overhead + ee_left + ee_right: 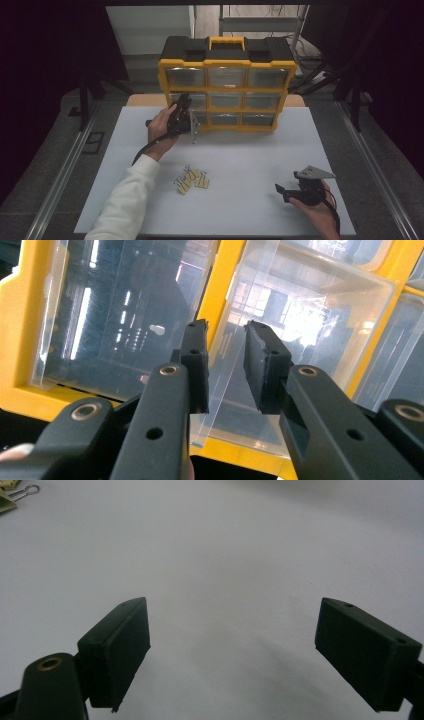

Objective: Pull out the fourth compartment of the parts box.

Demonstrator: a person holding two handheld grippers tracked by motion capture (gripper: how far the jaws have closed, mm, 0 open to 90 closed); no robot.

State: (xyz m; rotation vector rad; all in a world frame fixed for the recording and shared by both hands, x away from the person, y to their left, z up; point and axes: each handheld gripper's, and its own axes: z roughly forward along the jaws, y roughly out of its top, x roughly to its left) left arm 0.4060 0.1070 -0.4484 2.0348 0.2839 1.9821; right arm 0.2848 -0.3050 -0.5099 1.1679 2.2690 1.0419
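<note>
A yellow and black drawer cabinet (226, 63) with clear drawers stands at the back of the white table (250, 150). My left gripper (185, 101) is up against its left column, low down. In the left gripper view its jaws (226, 329) stand narrow, astride the front edge of a clear drawer (310, 315) that sits partly pulled out and angled, and they appear to grip that edge. My right gripper (287, 182) rests near the table's front right, held in a hand, wide open (235, 615) with nothing between its fingers.
Several yellow binder clips (192, 180) lie in a loose cluster at the middle of the table, and one shows at the corner of the right gripper view (12, 495). Metal rails run along both sides of the table.
</note>
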